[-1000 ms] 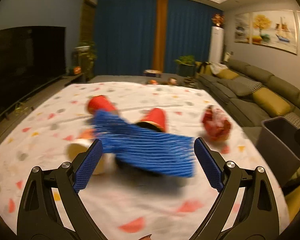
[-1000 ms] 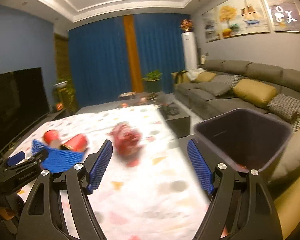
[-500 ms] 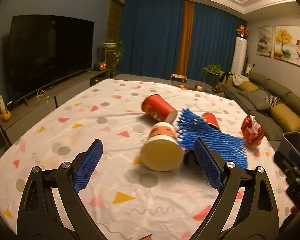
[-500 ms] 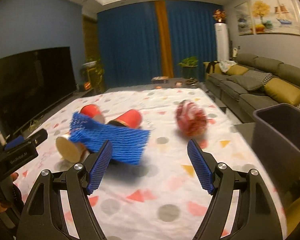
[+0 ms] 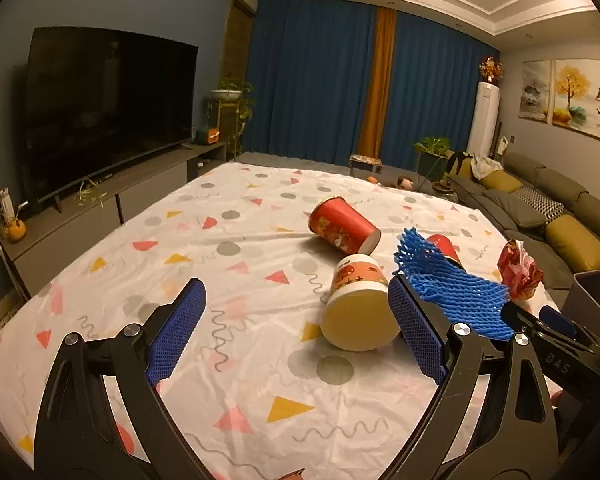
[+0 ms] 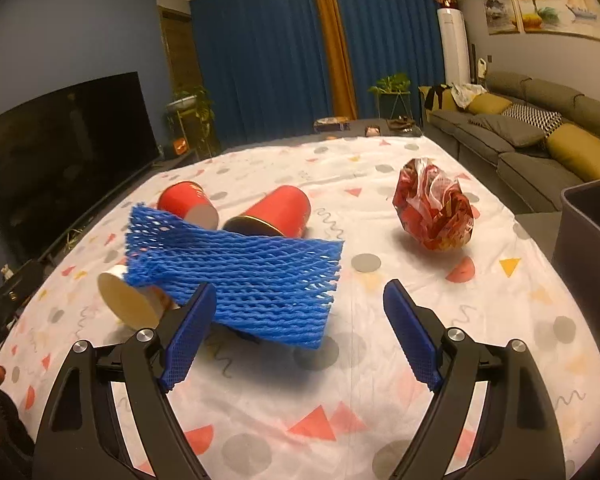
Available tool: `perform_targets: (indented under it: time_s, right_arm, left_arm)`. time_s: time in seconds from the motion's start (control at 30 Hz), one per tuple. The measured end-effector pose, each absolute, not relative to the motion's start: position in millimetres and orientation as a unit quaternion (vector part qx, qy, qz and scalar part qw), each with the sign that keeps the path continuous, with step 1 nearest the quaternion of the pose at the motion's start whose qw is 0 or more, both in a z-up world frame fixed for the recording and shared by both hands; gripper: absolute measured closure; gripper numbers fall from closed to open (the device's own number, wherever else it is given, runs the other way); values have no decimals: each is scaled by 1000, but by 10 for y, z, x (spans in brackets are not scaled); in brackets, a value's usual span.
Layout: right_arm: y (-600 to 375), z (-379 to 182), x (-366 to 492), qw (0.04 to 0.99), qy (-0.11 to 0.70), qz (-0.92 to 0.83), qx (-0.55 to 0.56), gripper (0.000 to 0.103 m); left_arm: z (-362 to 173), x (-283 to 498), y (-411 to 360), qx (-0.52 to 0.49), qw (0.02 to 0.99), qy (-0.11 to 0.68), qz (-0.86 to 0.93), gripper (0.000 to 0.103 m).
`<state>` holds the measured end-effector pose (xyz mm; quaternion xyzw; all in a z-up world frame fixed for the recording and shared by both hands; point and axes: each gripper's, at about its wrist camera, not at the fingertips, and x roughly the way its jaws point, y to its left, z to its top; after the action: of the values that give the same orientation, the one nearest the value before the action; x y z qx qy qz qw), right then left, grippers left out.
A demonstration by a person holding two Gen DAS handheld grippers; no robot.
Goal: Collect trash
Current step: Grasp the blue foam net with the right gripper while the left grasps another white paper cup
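I see the trash lying on the bench [image 6: 400, 364], which has a white cloth with colored dots and triangles. A blue foam net [image 6: 244, 276] is in the middle left of my right view, just past my right gripper [image 6: 300, 336]. Its near edge is hidden behind the left finger there, so I cannot tell if they touch. Both right fingers are spread wide and hold nothing.

Behind the net lie two red cups [image 6: 278, 212] on their sides. A white cup [image 6: 130, 300] lies at the net's left end, its mouth facing me. A crumpled red wrapper [image 6: 434, 208] sits apart, in the upper right. A gray bin [image 6: 588, 232] stands at the right edge, beside the bench.

In my left view, my left gripper [image 5: 296, 332] is spread wide too, with nothing in it. The white cup [image 5: 358, 308] lies just left of its right finger.
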<state>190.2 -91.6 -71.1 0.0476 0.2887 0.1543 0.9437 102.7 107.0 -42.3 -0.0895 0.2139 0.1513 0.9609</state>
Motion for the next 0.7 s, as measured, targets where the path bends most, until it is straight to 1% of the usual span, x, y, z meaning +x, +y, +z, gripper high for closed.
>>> perform_targets:
  time_s: [0.17,0.23,0.27,0.33,0.37,0.43,0.47,0.53,0.57,0.63,0.7]
  right_arm:
    - [-916,-795,2002,938,304,157,51,21]
    - [-909,-815,2050,935,311,163,55,27]
    - [-912,-829,2080,932,317,166,60,28]
    - [-919,-852,2119,928,324,172,69,37]
    - [-920,-867,2141,925,329,176,74,39]
    - [-914,-878,2163,921,335,183,78,53]
    - [-906,-883,2170,920,337,186,79,56]
    - [-893,-882,2168,918,337,193,80,66]
    - [-883,-879,2158,917,337,198,82,68]
    - [-881,-871,2141,916,334,204,83,76]
    - [-875,-849,2112,917,330,209,81,90]
  left_arm:
    - [-463,1075,1085,-91,960,219,147,12]
    - [-481,1094,1088,-91,960,220,146,12]
    - [-488,1103,1092,-91,960,221,146,12]
    - [-507,1123,1100,-91,959,224,145,12]
    - [-515,1130,1104,-91,959,226,144,12]
    - [-530,1146,1114,-91,959,228,144,12]
    - [-534,1155,1119,-91,958,229,144,12]
    - [-546,1171,1129,-91,958,232,143,12]
    - [-554,1177,1129,-90,958,234,143,12]
    - [-568,1195,1129,-87,957,237,141,12]
    - [-587,1217,1129,-84,957,242,138,12]
